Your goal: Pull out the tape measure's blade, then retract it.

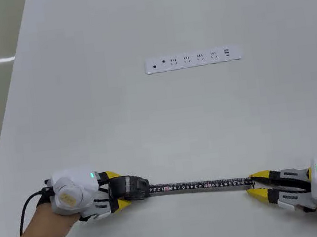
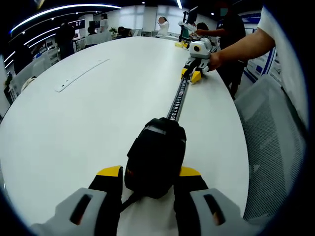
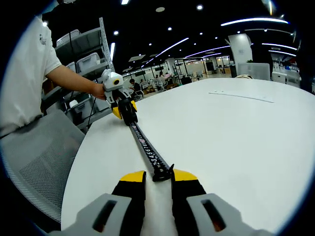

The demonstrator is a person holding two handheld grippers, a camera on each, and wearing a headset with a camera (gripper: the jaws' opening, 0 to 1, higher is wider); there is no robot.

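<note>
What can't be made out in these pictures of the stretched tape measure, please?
Black numbered steel blade: head view, figures too small to read.
Right tool: right gripper view, unclear whether its jaws pinch the blade's tip.
Black tape measure case: left gripper view, its sides hidden by the left tool clamping it.
White power strip: head view, markings too small.

- We note the blade spans the desk's near edge, a low barrier there.
- The power strip lies toward the desk's middle; bare surface between.
</note>
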